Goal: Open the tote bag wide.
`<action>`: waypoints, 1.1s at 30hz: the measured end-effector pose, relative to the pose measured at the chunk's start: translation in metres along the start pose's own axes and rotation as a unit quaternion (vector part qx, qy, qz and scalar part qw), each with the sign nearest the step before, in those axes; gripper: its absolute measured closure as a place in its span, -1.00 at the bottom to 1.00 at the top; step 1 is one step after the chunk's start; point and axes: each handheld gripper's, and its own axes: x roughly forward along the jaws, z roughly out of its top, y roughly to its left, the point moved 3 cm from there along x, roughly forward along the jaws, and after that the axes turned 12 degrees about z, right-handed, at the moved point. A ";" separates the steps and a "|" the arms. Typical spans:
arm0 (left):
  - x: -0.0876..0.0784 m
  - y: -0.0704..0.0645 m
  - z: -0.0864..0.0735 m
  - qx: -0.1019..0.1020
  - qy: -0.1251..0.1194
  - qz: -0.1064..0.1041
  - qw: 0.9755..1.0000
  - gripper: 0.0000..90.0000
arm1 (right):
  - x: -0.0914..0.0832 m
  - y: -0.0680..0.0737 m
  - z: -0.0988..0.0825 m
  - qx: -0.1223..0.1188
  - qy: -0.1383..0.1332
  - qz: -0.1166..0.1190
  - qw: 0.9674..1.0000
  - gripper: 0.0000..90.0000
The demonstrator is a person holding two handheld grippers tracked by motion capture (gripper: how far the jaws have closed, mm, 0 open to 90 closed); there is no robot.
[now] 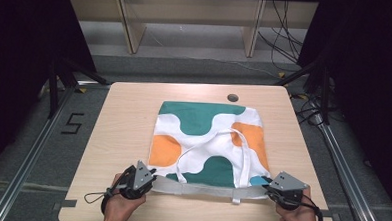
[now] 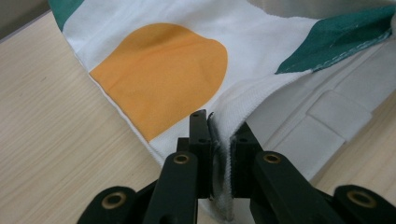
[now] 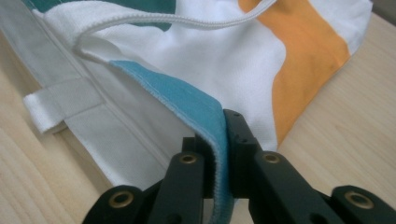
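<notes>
A tote bag [image 1: 207,141] printed in white, green and orange lies flat on the wooden table [image 1: 118,132], its open mouth toward the person. The white straps [image 1: 217,141] lie looped across its top face. My left gripper [image 1: 148,181] is shut on the bag's near left rim; in the left gripper view the white hem [image 2: 223,154] is pinched between the jaws. My right gripper [image 1: 271,186] is shut on the near right rim, where a blue hem [image 3: 215,140] runs between its jaws. The upper layer of the mouth is lifted slightly off the white lining [image 1: 205,189].
A round cable hole [image 1: 232,98] sits at the table's far edge. Wooden shelving [image 1: 188,20] and cables [image 1: 287,39] lie beyond the table. Metal rails [image 1: 37,148] run along both sides on the floor. Bare tabletop flanks the bag left and right.
</notes>
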 end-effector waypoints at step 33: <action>-0.075 0.068 0.130 -0.060 -0.236 0.051 0.968 0.94 | -0.105 -0.050 0.128 0.035 -0.246 -0.023 0.968 0.97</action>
